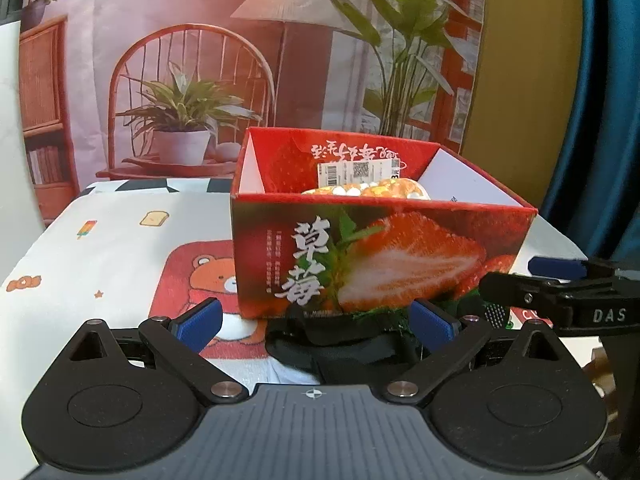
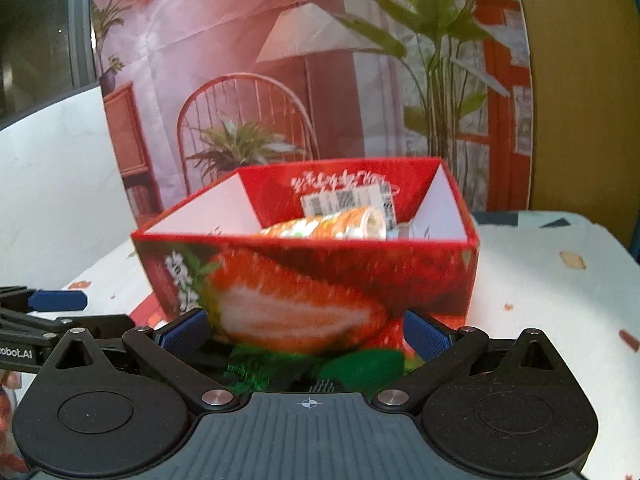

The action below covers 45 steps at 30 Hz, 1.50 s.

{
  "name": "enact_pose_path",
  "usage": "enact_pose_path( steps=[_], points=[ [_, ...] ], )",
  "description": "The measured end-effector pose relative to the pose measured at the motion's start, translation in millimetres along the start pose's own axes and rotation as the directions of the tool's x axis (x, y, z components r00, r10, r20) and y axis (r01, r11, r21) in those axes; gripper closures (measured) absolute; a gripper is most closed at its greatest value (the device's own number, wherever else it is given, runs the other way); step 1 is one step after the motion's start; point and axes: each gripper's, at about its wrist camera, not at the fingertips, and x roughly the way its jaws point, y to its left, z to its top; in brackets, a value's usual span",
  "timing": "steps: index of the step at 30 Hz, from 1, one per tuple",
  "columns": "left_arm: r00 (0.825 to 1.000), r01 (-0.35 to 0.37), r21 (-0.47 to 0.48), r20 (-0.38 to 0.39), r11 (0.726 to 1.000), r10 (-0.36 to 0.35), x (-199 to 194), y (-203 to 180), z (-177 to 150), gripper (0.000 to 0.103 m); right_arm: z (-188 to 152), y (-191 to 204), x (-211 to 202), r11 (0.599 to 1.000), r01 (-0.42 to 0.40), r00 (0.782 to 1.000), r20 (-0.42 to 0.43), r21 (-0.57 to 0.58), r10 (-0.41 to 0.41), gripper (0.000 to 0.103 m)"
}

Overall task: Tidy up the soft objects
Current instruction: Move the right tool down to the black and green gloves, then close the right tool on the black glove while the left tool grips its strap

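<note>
Strawberry box (image 1: 380,256) stands on desk (image 1: 120,224), at 12 o'clock from both tools. Orange patterned soft bundle (image 1: 368,191) lies inside box. Left tool (image 1: 316,322) fingers apart, black fabric (image 1: 332,344) between them. Right tool (image 2: 306,332) fingers apart, holding nothing.

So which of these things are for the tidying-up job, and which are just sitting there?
For the job:
- strawberry box, open on top
- orange patterned soft thing already inside the box
- black soft item between the left gripper's open fingers
- right gripper, open

Just there:
- bear tablecloth
- room-scene backdrop
- barcode label in the box
</note>
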Motion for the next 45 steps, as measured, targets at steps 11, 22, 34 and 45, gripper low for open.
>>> enact_pose_path(
  steps=[11,22,34,45],
  points=[
    [0.998,-0.026,-0.020,-0.053,0.999,0.025,-5,5,-23,0.002,-29,-6,-17,0.999,-0.023,0.999,-0.024,0.024,0.023,0.000],
    [0.998,-0.011,-0.007,-0.055,1.000,0.011,-4,2,-27,0.006,-34,3,-16,0.999,0.023,0.998,-0.052,-0.035,-0.025,0.001],
    [0.990,0.112,-0.026,-0.081,0.993,-0.113,7,-2,-34,0.043,-42,5,-27,0.999,-0.018,0.997,-0.078,-0.036,0.015,0.010],
    [0.990,0.113,-0.036,-0.082,0.993,-0.115,7,1,-37,0.065,-49,12,-21,0.997,-0.062,0.990,-0.127,-0.055,0.055,0.018]
  ],
)
